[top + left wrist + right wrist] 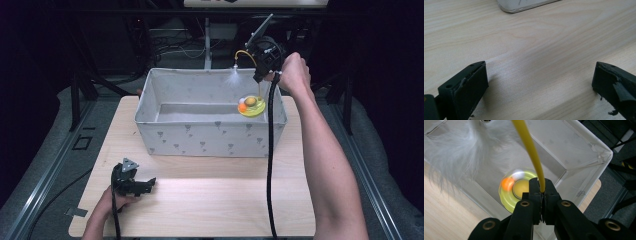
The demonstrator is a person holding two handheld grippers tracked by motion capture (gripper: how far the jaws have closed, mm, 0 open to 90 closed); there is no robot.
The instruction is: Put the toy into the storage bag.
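A cat toy hangs over the right end of the grey fabric bin (200, 137). It has a yellow-green ring base (251, 106) with an orange ball (242, 107), a bent yellow wand (245, 52) and a white feather (232, 75). My right gripper (260, 74) is shut on the wand (530, 145) above the bin's far right corner. The blurred base (509, 195) and ball (507, 183) show below the jaws of my right gripper (541, 187), the feather (456, 152) at upper left. My left gripper (149, 182) (540, 75) rests open on the table, holding nothing.
The light wooden table (210, 200) carries the bin across its far half. A black cable (270, 165) trails from the right gripper over the bin's front wall and across the table. Dark frames and floor surround the table. The bin's corner (524, 6) lies ahead of the left gripper.
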